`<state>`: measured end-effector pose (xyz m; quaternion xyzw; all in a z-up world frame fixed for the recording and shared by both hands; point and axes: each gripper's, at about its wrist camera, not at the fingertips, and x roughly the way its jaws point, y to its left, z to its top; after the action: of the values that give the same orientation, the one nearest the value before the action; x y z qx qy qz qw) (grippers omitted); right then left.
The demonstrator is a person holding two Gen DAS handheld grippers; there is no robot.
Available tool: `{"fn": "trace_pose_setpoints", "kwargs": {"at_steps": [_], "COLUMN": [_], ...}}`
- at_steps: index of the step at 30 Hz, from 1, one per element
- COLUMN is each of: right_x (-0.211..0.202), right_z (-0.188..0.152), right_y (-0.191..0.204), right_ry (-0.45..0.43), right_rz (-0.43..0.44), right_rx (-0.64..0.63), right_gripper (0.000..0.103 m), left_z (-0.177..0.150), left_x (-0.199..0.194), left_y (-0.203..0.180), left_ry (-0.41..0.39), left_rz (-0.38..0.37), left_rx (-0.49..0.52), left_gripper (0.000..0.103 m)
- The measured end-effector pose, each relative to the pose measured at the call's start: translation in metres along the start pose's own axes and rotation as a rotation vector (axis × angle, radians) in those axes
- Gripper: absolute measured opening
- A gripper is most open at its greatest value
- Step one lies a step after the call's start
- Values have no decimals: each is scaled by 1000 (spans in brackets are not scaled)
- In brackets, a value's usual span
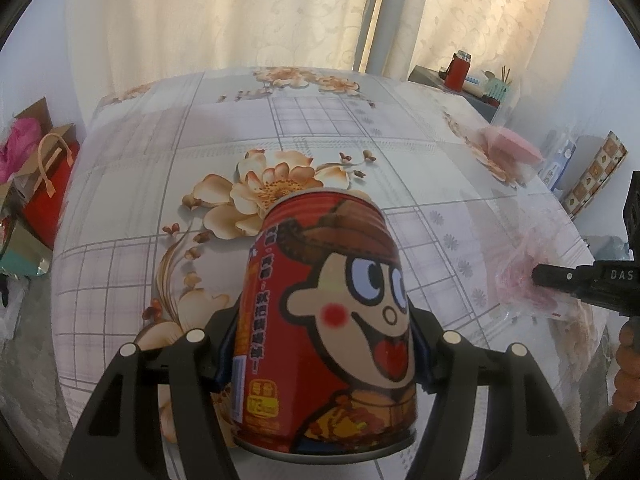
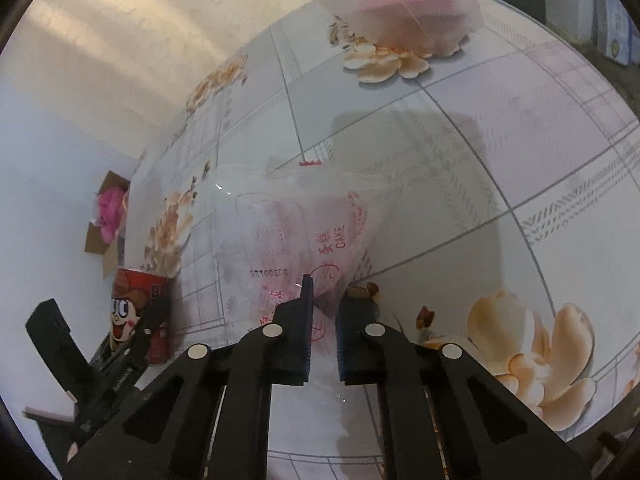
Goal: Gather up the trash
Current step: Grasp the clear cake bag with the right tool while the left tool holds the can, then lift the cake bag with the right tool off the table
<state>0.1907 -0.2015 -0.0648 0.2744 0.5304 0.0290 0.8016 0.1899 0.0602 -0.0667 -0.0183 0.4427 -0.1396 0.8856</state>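
A red drink can with a cartoon face fills the middle of the left wrist view. My left gripper is shut on it, one pad on each side of its body. The same can shows at the lower left of the right wrist view. A crumpled clear plastic wrapper with red print lies on the flowered tablecloth. My right gripper is shut on the wrapper's near edge, jaws almost together. From the left, the right gripper pokes into the wrapper.
A clear bag with a pink item lies at the table's far right. Paper bags stand on the floor to the left. A side table with a red flask is behind. A person's hand is at the right edge.
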Motion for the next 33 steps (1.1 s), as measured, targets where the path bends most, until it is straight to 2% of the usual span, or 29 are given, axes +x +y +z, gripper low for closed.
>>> {"fn": "trace_pose_setpoints", "kwargs": {"at_steps": [7,33], "right_x": [-12,-36], "right_z": [-1,-1], "right_y": [3,-12], "right_ry": [-22,-47], "right_rz": [45,141], "right_rx": [-2,47], "right_gripper": [0,0], "left_z": [0,0], "left_x": [0,0], "left_y": [-2,-2], "left_ry": [-1,-4], "left_rz": [13,23], "left_rx": [8,-16], "left_gripper": [64,64]}}
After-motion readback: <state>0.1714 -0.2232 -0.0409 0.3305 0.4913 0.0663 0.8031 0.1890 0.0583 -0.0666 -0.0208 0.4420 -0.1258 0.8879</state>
